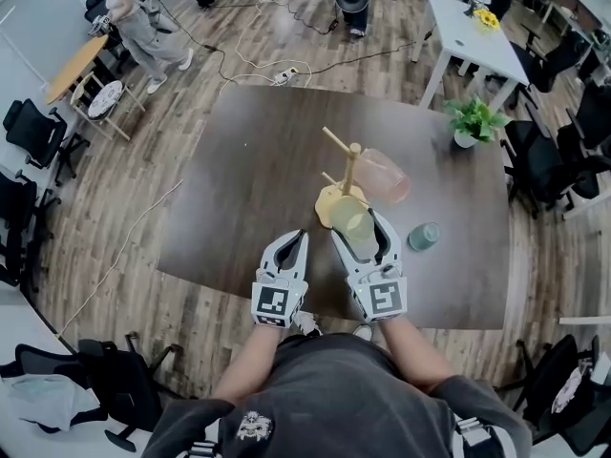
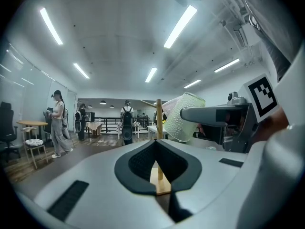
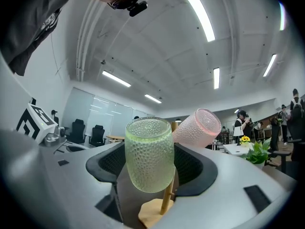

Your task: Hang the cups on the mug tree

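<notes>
- R gripper [image 1: 359,225]: jaws clamped on a dimpled green glass cup [image 3: 148,154], one pad on each side. Cup is roughly upright, leaning a bit.
- Green cup sits over the near edge of the mug tree [image 1: 350,175] base, at approx 6 o'clock from the pole. The pole runs up right behind it. Can't tell if cup and wood touch.
- L gripper [image 1: 301,239]: fingertips pressed together, nothing held. It's just beside the R one at its 9 o'clock, over the table's near edge. The tree's pole and base show through the gap between its pads.
- Pink dimpled cup [image 1: 387,176] is already hung on the tree, on a peg at the pole's 3 o'clock, tilted. Another bare peg sticks out toward 11 o'clock.
- Teal cup [image 1: 424,237] stands on the dark table [image 1: 248,179], at approx 4 o'clock from the tree base, apart from it.
- Potted plant [image 1: 471,120] is at the table's far R corner, approx 2 o'clock from the tree.
- Bkgd: a person [image 1: 138,17] stands by a round wooden table at approx 10 o'clock, well away. Cables lie on the wood floor.
</notes>
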A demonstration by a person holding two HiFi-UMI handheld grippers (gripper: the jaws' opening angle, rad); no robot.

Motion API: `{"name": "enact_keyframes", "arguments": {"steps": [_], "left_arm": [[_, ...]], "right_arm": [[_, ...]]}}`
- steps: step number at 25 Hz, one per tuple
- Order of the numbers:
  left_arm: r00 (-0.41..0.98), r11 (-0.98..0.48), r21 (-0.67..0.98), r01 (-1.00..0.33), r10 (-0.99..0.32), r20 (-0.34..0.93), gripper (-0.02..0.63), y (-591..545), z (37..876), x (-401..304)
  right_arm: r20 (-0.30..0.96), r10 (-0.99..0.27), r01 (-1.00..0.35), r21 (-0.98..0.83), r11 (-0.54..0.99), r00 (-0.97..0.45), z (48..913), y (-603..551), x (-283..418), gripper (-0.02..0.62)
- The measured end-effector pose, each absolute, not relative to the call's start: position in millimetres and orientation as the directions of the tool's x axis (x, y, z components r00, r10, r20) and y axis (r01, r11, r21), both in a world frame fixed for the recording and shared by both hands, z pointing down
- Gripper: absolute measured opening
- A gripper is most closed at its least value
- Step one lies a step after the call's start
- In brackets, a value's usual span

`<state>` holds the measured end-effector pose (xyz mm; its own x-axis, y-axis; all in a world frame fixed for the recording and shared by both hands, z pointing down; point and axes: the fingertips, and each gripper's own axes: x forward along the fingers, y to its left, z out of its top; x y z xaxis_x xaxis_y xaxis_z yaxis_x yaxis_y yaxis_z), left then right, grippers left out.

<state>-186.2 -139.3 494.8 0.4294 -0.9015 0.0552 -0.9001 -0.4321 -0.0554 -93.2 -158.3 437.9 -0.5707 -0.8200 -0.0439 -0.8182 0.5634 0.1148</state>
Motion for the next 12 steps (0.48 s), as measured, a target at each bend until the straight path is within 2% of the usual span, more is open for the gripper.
{"name": "enact_keyframes", "arguments": {"steps": [12], "left_arm": [[0.435, -0.436, -0.042, -0.899, -0.900, 0.036, 0.008, -154.9, 493.3, -214.5]], "right_arm": [[-0.023, -0.834, -0.818, 0.212, 0.535, -0.551, 439.1, -173.7, -125.0, 0.331]]}}
